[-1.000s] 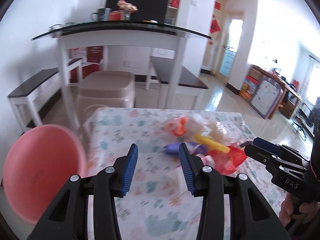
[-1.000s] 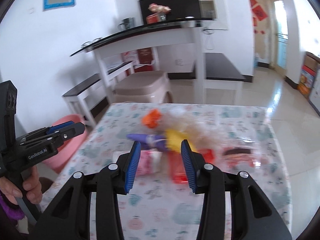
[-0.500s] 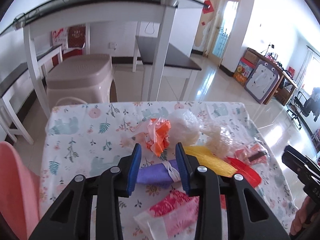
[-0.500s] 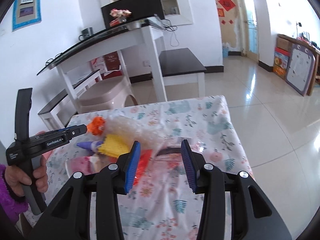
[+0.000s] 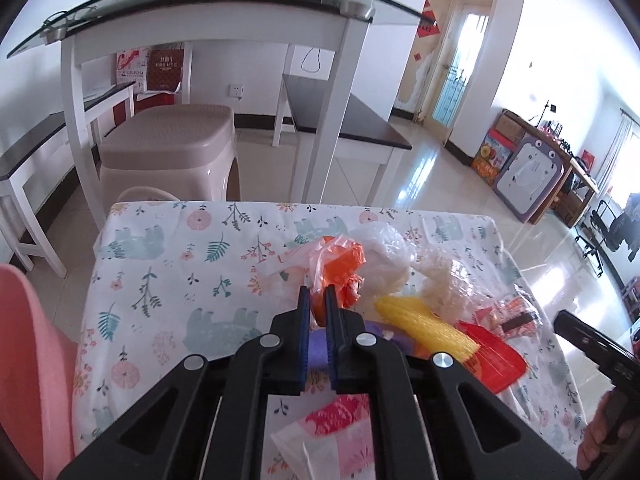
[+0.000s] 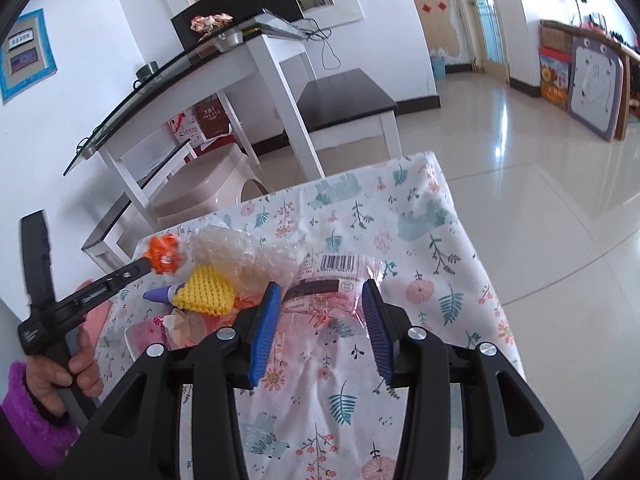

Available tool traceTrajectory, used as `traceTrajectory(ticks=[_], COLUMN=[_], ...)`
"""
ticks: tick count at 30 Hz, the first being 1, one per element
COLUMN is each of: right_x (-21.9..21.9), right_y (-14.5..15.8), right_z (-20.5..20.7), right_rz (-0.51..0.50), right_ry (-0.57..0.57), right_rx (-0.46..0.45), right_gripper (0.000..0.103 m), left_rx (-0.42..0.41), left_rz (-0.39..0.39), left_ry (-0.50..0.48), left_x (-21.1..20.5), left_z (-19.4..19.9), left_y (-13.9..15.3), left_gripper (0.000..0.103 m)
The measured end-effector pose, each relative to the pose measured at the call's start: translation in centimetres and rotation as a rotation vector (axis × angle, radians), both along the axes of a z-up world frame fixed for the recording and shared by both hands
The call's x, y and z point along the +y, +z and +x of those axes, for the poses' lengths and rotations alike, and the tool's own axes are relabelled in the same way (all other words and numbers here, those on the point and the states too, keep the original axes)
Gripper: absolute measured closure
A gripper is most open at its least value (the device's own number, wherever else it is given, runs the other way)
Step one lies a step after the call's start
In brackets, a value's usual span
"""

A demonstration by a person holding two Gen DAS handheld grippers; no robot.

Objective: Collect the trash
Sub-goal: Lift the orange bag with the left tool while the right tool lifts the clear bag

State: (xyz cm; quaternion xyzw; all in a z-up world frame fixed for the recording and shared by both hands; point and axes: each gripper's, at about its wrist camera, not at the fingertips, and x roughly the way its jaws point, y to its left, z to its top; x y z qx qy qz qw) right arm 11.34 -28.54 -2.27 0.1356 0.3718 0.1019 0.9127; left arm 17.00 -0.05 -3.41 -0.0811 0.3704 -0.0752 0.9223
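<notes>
A pile of trash lies on the table with the floral cloth (image 5: 168, 280). My left gripper (image 5: 314, 300) is shut on an orange plastic bag (image 5: 340, 268), which also shows in the right wrist view (image 6: 162, 254). My right gripper (image 6: 320, 290) is open, its fingers on either side of a clear wrapper with a barcode (image 6: 332, 276). Also in the pile are a yellow foam net (image 6: 204, 294), a purple wrapper (image 6: 160, 294), bubble wrap (image 6: 240, 256), a red wrapper (image 5: 484, 356) and a pink packet (image 5: 336, 436).
A pink bin (image 5: 28, 360) stands left of the table. Beyond the table are a beige plastic stool (image 5: 168, 156), a white glass-topped desk (image 5: 200, 12) and dark benches (image 5: 348, 124). The tiled floor (image 6: 540, 184) lies to the right.
My left gripper has closed on the orange bag after sliding forward past the purple wrapper. My right gripper has moved forward and now straddles the clear barcode wrapper.
</notes>
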Motion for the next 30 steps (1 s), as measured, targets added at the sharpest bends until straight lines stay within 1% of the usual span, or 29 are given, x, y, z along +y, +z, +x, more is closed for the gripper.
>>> traceTrajectory(ticks=[4,7,11,14,15,19,20,22,27,29,30], right_x=[0.0,-0.7,-2.0,-2.7,-2.7,-2.2,-1.9,-1.8,-0.9,-0.7,-0.7], right_y=[-1.1,-1.4,-1.4,-1.8,-2.0,-3.5,-4.0,-4.6,-4.7,-4.7,-4.8], right_z=[0.7,0.9,1.6,2.7,3.1,3.9,4.0,4.0,3.9,3.8,3.7], right_rz=[0.004,0.018,0.092,0.153,0.158,0.127,0.106,0.085,0.016,-0.008,-0.013], right_ry=[-0.01,-0.026,-0.042,-0.051,-0.053,-0.054,-0.057,-0.059,-0.041,-0.044,-0.045], right_rx=[0.043,0.051,0.061,0.09,0.099,0.151,0.164,0.174,0.153,0.147,0.147], right_gripper=[0.06,0.06,0.06,0.06,0.06,0.06,0.06,0.06,0.06,0.07,0.07], left_rx=[-0.011,-0.016,-0.026,-0.03,-0.032,-0.038,-0.038,-0.038,-0.038,-0.044,-0.047], left_rz=[-0.024,-0.028,-0.026,-0.032,-0.032,-0.03,-0.029,-0.025,-0.023,-0.022,-0.023], left_ry=[0.001,0.002,0.008,0.006,0.004,-0.003,-0.004,-0.006,-0.007,-0.007,-0.007], left_x=[0.6,0.9,1.1,1.0,0.9,0.7,0.7,0.6,0.5,0.5,0.5], left_z=[-1.6,-2.8,-3.9,-4.3,-4.4,-4.8,-4.8,-5.0,-5.2,-5.3,-5.4], left_y=[0.6,1.0,1.5,1.7,1.8,2.1,2.0,2.0,2.0,2.1,2.1], left_gripper=[0.097,0.097,0.097,0.097,0.097,0.097,0.097,0.097,0.097,0.097,0.097])
